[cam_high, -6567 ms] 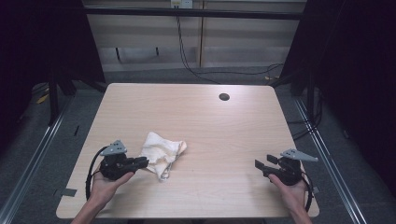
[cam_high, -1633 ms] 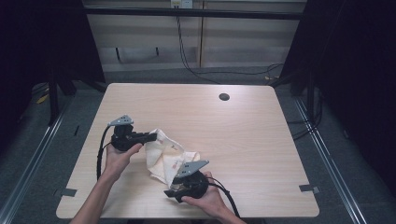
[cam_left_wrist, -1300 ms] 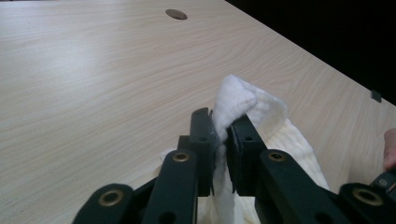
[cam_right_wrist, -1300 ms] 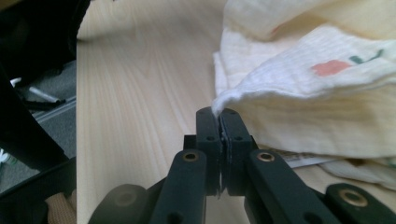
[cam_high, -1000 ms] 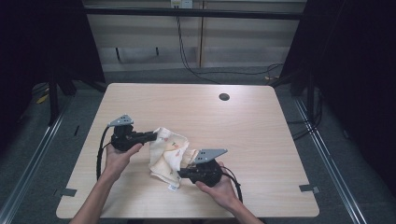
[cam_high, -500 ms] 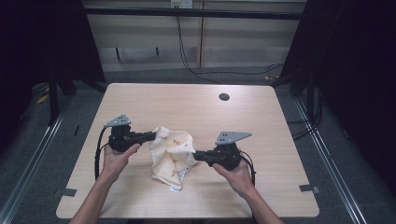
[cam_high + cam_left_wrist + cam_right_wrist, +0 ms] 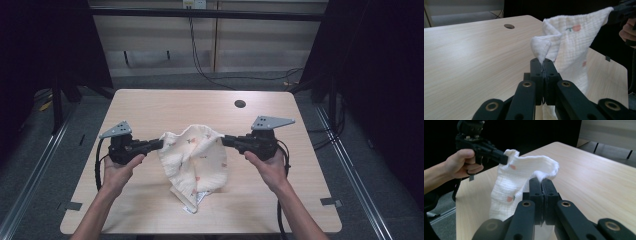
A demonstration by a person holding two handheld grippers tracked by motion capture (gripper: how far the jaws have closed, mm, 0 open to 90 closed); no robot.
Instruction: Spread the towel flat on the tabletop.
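Note:
A white cloth (image 7: 194, 157) with small pink fruit prints hangs between my two grippers above the wooden table (image 7: 150, 107). My left gripper (image 7: 161, 143) is shut on the cloth's left corner (image 7: 540, 48). At the right, my right gripper (image 7: 223, 140) is shut on another corner (image 7: 546, 173). The cloth sags in folds between them, and its lower end with a label (image 7: 192, 202) rests on the table. In the right gripper view the cloth (image 7: 510, 187) drapes down toward the left gripper (image 7: 504, 160), held by the other hand. In the left gripper view the right gripper (image 7: 610, 15) pinches the cloth's far corner.
A round cable hole (image 7: 240, 104) lies at the table's far side. Black cables (image 7: 100, 165) trail from both grippers. Metal rails (image 7: 30, 180) run along the floor on either side of the table, and dark curtains stand at both sides.
My right gripper has risen and swung to the right with the cloth corner, spreading the cloth out. The left gripper lifted slightly with its corner.

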